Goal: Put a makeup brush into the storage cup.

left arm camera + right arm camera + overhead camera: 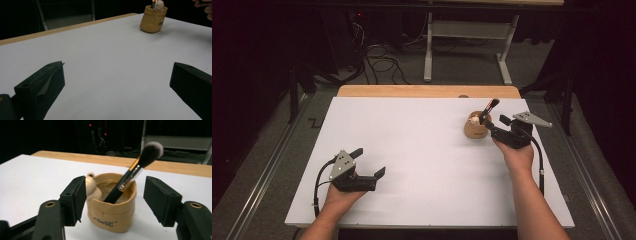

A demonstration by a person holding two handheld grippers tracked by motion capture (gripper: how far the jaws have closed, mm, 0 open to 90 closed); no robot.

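A tan, sack-shaped pot (475, 131) stands on the white board (422, 150) at the right rear. A make-up brush (488, 109) with a black handle leans in it, bristles up. A small pale figure (91, 185) sits on the pot's rim. My right gripper (495, 121) is open just behind the pot (112, 212), one jaw on each side of it, and the brush (133, 173) stands free between them. Near the front left my left gripper (369, 161) rests open over bare board. In the left gripper view it (117, 67) points toward the distant pot (152, 20).
The board lies on a wooden table whose edge (427, 91) shows at the back. Behind it stand a grey metal frame (467, 35) and floor cables (382, 62). Metal rails run along both sides. A hand (203, 5) shows in the top right corner of the left gripper view.
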